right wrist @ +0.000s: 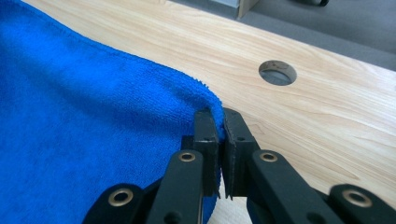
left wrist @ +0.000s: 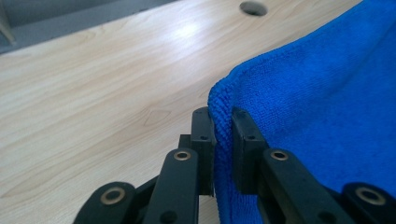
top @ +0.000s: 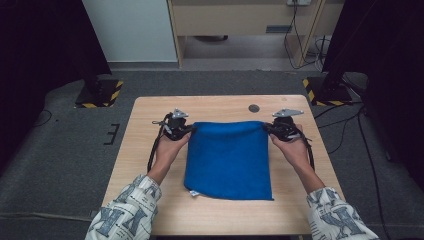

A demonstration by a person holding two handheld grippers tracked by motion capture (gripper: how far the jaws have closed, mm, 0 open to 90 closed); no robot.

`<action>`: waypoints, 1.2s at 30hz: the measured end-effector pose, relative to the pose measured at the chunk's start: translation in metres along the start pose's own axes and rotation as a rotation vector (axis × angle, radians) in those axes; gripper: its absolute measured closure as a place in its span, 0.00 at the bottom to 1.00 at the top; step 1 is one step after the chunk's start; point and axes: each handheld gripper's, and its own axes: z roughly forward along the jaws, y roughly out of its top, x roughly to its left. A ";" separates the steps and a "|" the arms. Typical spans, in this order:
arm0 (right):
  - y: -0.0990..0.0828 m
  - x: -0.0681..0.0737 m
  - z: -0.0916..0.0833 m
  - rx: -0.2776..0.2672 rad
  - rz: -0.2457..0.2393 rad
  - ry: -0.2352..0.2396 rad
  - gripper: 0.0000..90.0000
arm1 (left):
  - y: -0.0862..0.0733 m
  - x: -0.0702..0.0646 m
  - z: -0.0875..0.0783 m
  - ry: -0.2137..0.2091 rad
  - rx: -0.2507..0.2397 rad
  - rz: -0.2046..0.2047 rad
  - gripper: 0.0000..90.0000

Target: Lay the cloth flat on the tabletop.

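Observation:
A blue cloth (top: 229, 160) lies folded on the wooden table (top: 150, 125), its far edge stretched between my two grippers. My left gripper (top: 186, 130) pinches the far left corner of the blue cloth (left wrist: 327, 107); in the left gripper view the left gripper (left wrist: 223, 114) has its black jaws pressed on the cloth's hem. My right gripper (top: 270, 128) pinches the far right corner. Seen in the right gripper view, the right gripper (right wrist: 221, 116) is shut on the corner of the blue cloth (right wrist: 84, 121). A small white tag (top: 193, 192) shows at the cloth's near left corner.
A round cable hole (top: 254, 108) sits in the table just beyond the cloth's far edge, also seen as the hole (right wrist: 278, 72). Bare wood lies left and right of the cloth. Black stands with yellow-striped feet (top: 100, 95) flank the table on the grey floor.

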 end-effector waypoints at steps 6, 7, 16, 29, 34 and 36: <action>0.001 0.000 0.022 0.030 0.002 -0.001 0.96 | -0.002 0.012 0.013 0.011 0.011 -0.022 0.90; 0.000 -0.001 0.026 0.034 0.005 -0.004 0.96 | -0.002 0.013 0.015 0.016 0.011 -0.021 0.90; -0.006 -0.012 0.047 0.047 0.064 -0.041 0.96 | 0.006 0.023 0.039 0.040 0.022 -0.018 0.90; -0.003 -0.012 0.067 0.079 0.064 -0.047 0.95 | -0.001 0.028 0.054 0.065 0.062 -0.010 0.89; -0.007 -0.016 0.073 0.087 0.094 -0.060 0.95 | -0.003 0.030 0.058 0.066 0.064 -0.015 0.89; -0.008 -0.016 0.074 0.094 0.092 -0.065 0.95 | -0.004 0.031 0.059 0.065 0.064 -0.025 0.89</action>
